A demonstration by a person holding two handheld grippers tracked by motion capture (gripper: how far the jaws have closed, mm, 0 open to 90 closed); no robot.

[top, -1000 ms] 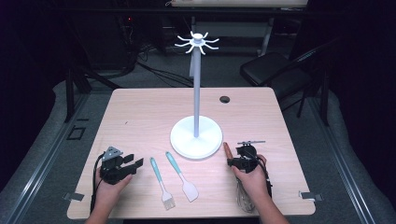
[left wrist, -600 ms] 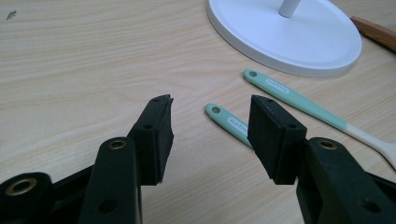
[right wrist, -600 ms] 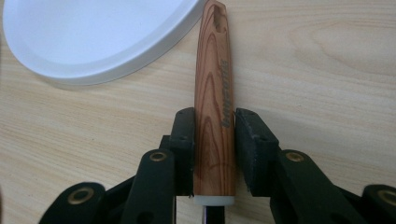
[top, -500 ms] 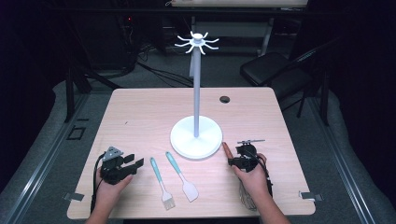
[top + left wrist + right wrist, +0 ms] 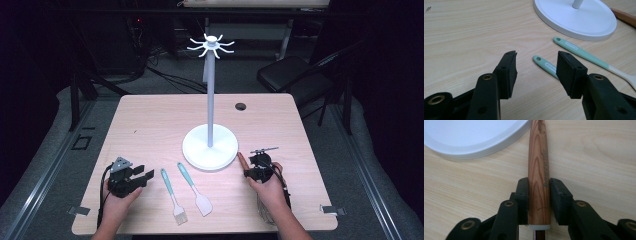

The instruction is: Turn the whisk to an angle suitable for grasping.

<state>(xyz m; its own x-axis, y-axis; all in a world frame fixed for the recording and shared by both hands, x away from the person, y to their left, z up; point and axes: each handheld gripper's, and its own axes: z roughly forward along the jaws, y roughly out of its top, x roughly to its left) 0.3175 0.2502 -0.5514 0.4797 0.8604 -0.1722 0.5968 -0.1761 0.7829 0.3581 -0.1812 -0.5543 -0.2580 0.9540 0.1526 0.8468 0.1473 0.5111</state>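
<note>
1. The right tongs (image 5: 539,202) have just been closing on a wooden handle (image 5: 538,157) lying on the worktop (image 5: 150,125), beside the white stand base (image 5: 210,147).
2. The left tongs (image 5: 536,72) gape wide, empty, near two teal utensils (image 5: 546,65).

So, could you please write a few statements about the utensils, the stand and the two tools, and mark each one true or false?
1. The right tool grips a wooden handle between its jaws. True.
2. The left tool is closed on a mint-handled utensil. False: its jaws stand apart with nothing between them, and the utensils lie on the table beyond.
3. The pastry brush and the spatula lie side by side on the table. True.
4. A utensil hangs from the hooks of the white stand. False: the hooks at its top are bare.
5. The wooden handle's tip lies close to the stand's round base. True.
</note>
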